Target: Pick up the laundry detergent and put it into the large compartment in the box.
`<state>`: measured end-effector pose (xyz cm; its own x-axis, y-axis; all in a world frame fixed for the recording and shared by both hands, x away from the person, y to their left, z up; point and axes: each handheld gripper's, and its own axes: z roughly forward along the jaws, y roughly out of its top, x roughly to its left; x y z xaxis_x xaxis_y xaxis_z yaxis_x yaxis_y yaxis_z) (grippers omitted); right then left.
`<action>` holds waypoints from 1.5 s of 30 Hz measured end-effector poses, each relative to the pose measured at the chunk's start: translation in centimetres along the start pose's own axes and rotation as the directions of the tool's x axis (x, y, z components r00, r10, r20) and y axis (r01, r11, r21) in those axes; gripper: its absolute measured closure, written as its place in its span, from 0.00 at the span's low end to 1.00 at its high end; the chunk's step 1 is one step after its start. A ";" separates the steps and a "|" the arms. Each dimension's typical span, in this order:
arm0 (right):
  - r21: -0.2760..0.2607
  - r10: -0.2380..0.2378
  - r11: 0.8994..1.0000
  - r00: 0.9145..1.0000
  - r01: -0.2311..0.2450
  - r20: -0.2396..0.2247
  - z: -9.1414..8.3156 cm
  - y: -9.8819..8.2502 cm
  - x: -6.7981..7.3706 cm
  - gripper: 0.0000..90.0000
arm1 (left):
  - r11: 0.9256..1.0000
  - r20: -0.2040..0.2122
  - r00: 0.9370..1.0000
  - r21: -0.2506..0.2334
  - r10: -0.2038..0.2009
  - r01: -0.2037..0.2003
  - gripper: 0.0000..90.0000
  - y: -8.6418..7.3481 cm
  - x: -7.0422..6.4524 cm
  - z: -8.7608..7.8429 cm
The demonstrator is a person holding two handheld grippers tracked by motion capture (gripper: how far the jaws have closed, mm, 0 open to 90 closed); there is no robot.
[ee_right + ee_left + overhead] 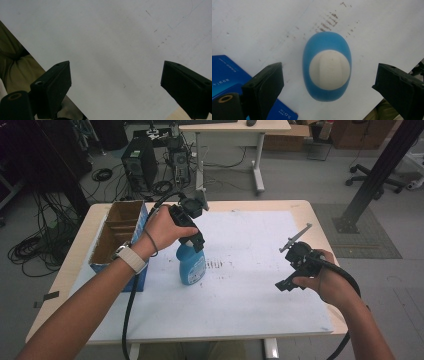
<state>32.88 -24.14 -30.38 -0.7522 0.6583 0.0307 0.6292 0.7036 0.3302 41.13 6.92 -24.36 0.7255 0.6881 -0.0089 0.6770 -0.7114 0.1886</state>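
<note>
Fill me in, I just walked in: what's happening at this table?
A person holds a two-jaw gripper in each hand. The left gripper hangs open straight above an upright blue plastic bottle with a white cap, not touching it. An open cardboard box with blue sides stands beside the bottle. The right gripper hovers open over the bare white table sheet.

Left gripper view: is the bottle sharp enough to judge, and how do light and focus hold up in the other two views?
Left gripper view: blue bottle and white cap slightly soft but readable, with even light and no glare. Right gripper view: the white sheet is evenly lit with faint soft shadows, and the jaws are a little blurred. High view: overall soft and low in detail, with the table bright and the floor behind darker.
</note>
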 end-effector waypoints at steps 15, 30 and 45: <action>-0.002 0.002 1.000 1.000 -0.002 -0.004 0.1 -0.2 -0.1 0.11 | 1.000 -0.006 1.000 0.008 -0.002 0.002 0.10 0.3 0.0 1.5; 0.002 0.007 1.000 1.000 -0.007 -0.008 0.3 -0.5 -0.2 0.11 | 0.999 -0.005 1.000 0.030 -0.011 0.012 0.10 0.3 -0.1 3.4; 0.002 0.014 1.000 1.000 -0.014 -0.012 0.5 -0.7 -0.3 0.11 | 0.999 -0.001 1.000 0.045 -0.017 0.017 0.11 0.4 0.2 4.7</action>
<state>32.74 -24.76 -31.06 -0.7458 0.6645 0.0464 0.6398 0.6951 0.3279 42.12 6.07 -28.92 0.7136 0.7004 -0.0116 0.6943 -0.7050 0.1443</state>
